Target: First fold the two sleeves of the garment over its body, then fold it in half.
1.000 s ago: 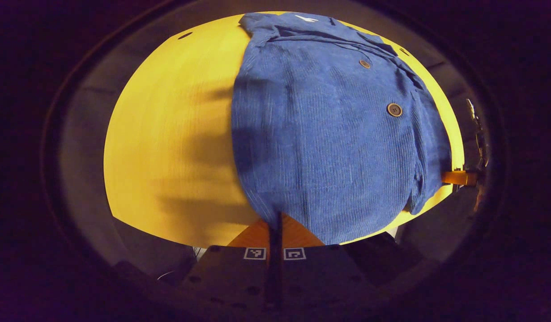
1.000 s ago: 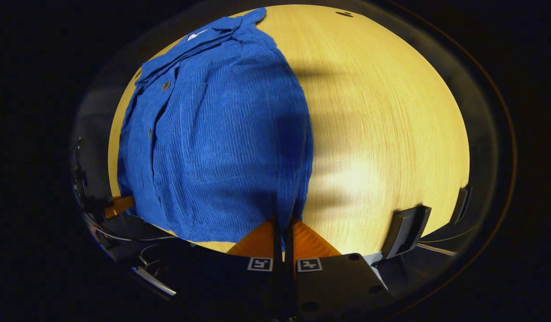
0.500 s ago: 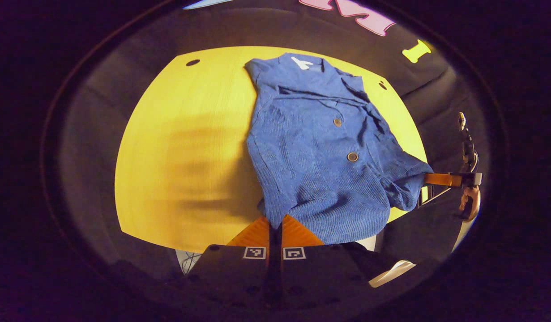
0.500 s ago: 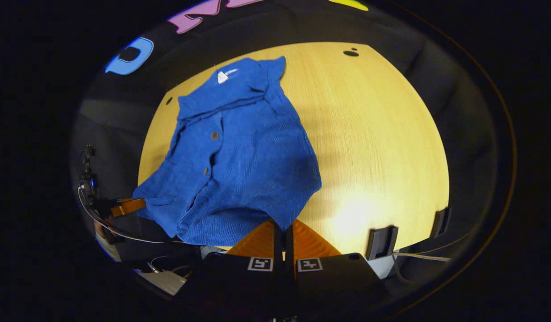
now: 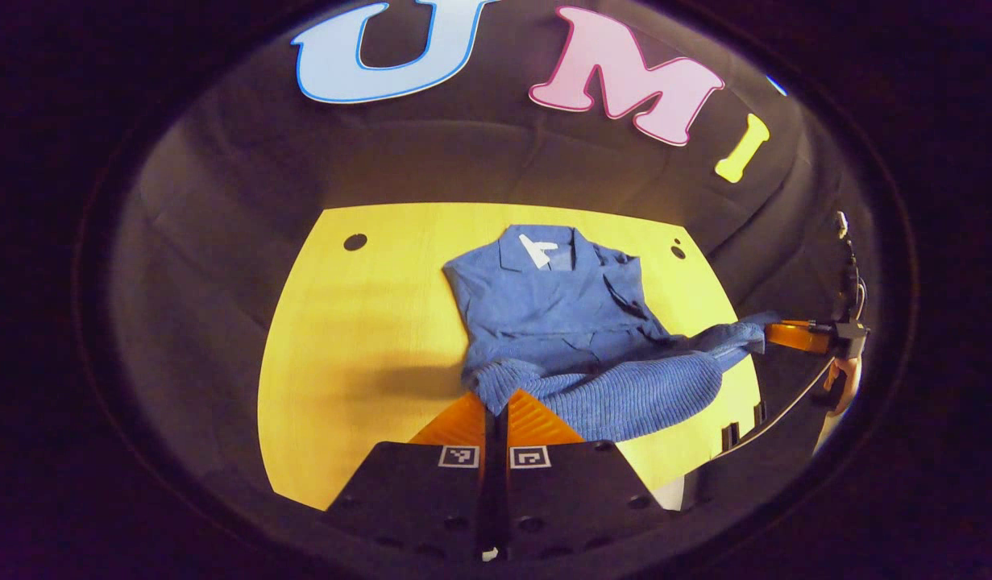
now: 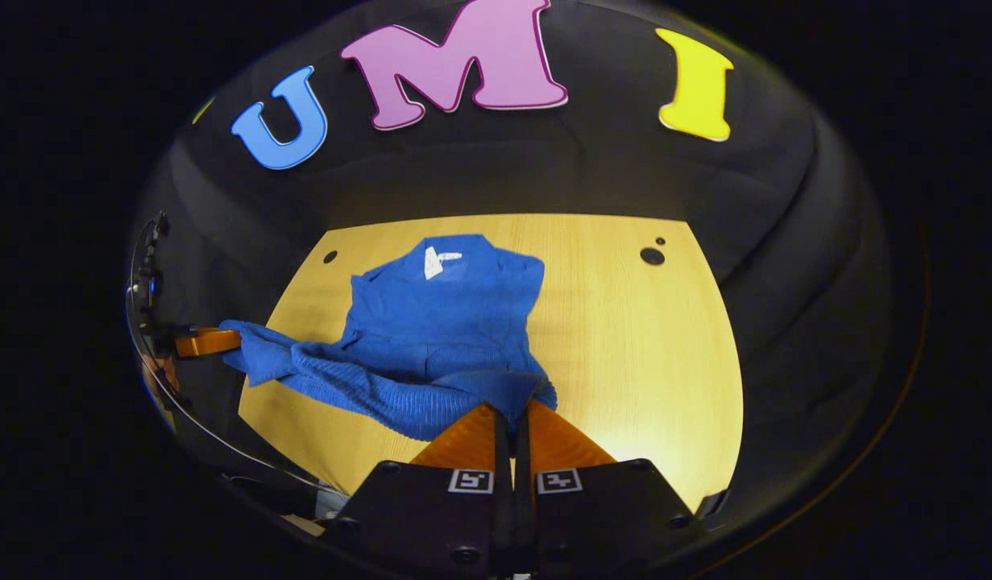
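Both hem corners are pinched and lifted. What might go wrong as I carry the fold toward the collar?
1. The hem sags between the left tool and the right tool, so the fold may land bunched rather than flat.
2. Each tool grips only a small corner of the shirt; the corduroy might slip out mid-carry.
3. The collar end lies loose on the table, so pulling may drag the whole shirt.
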The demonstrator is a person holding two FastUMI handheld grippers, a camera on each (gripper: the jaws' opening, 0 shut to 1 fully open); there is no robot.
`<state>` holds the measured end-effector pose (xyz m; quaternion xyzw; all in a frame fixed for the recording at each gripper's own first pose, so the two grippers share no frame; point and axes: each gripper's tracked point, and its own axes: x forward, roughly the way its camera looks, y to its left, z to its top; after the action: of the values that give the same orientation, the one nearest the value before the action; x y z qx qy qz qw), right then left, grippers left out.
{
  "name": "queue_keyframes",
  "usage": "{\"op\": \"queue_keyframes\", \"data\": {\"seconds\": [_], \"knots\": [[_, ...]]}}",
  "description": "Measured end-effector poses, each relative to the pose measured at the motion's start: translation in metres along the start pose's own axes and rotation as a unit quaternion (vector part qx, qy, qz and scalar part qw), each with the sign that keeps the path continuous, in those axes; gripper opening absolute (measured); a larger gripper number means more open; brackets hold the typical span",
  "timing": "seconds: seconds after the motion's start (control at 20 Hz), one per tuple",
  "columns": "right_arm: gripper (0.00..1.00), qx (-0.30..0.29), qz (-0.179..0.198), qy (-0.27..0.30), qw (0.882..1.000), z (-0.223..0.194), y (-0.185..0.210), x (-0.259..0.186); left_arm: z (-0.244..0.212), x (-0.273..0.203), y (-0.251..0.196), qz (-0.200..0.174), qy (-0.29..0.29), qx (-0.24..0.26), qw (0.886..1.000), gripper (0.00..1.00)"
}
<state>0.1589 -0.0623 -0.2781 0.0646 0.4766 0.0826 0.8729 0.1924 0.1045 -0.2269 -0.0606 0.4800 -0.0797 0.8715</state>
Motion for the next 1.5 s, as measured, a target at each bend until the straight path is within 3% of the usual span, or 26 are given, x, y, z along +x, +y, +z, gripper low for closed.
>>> {"op": "queue_keyframes", "data": {"seconds": [0.2,0.4,0.55,0.75,0.95,1.05,1.1,1.15,1.2,1.35,1.5], "knots": [[0.05,-0.028,-0.012,-0.049,0.998,0.068,-0.006,0.046,0.081,0.040,0.008,0.022,-0.046,-0.013,0.999,0.00],[0.05,-0.055,-0.025,-0.061,0.996,0.113,-0.013,0.129,0.135,0.109,0.032,0.053,-0.055,-0.023,0.997,0.00],[0.05,-0.061,-0.030,-0.039,0.997,0.125,-0.017,0.195,0.161,0.161,0.049,0.083,-0.049,0.016,0.995,0.00],[0.05,-0.082,-0.051,-0.021,0.995,0.125,-0.029,0.269,0.171,0.219,0.059,0.098,-0.025,0.009,0.995,0.00],[0.05,-0.067,-0.052,-0.005,0.996,0.114,-0.035,0.311,0.167,0.258,0.070,0.123,-0.003,0.005,0.992,0.01],[0.10,-0.043,-0.046,0.006,0.998,0.109,-0.035,0.318,0.167,0.272,0.072,0.138,-0.003,0.015,0.990,0.19],[0.13,-0.034,-0.037,0.003,0.999,0.111,-0.031,0.319,0.172,0.272,0.070,0.138,-0.009,0.016,0.990,0.43],[0.02,-0.032,-0.037,-0.004,0.999,0.116,-0.031,0.317,0.175,0.274,0.066,0.137,-0.019,0.014,0.990,0.67],[0.42,-0.031,-0.032,-0.014,0.999,0.118,-0.030,0.319,0.180,0.273,0.063,0.135,-0.029,0.014,0.990,0.70],[0.93,-0.038,-0.029,-0.036,0.998,0.128,-0.030,0.310,0.192,0.262,0.051,0.128,-0.054,0.026,0.990,0.73],[0.96,-0.068,-0.016,-0.066,0.995,0.141,-0.017,0.288,0.213,0.244,0.028,0.100,-0.113,0.025,0.988,0.80]]}}
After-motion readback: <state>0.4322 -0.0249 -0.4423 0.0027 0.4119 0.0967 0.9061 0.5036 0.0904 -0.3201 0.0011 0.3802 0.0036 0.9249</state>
